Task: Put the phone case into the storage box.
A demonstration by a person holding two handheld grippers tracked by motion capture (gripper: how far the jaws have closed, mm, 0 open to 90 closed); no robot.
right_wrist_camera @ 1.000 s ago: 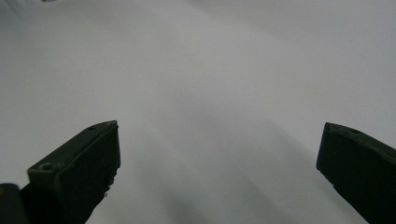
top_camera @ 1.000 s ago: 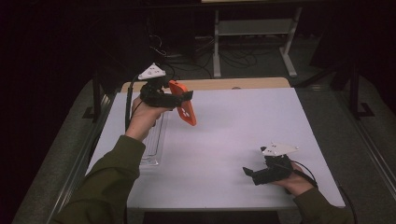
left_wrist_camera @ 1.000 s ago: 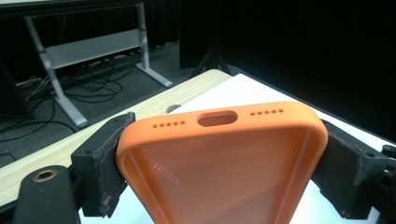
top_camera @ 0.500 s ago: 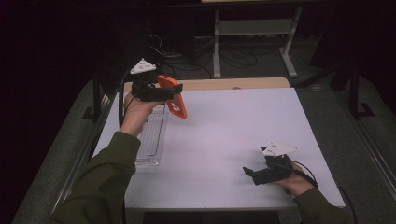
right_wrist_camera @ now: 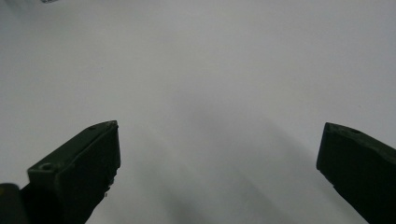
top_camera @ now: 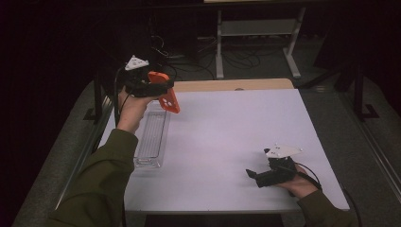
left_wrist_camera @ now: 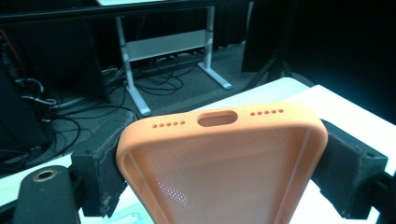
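Observation:
An orange phone case [top_camera: 165, 94] hangs in the air above the table's far left corner, clamped in my left gripper [top_camera: 158, 88]. In the left gripper view the case [left_wrist_camera: 219, 163] sits between the two black jaws with its hollow inner side up and its port end pointing away. A clear plastic tray [top_camera: 151, 137] lies on the white table below the left hand. My right gripper [top_camera: 255, 176] rests low at the table's near right, its jaws spread wide over the bare white surface [right_wrist_camera: 210, 93] with nothing between them.
The white table top [top_camera: 227, 137] has a wooden strip [top_camera: 227, 85] along its far edge. Beyond it stand a metal desk frame [top_camera: 255, 33] and loose cables on a dark floor. A black rail [top_camera: 92, 137] runs along the table's left side.
My left gripper has carried the orange case leftward and toward the table's far left corner. The right gripper has stayed put.

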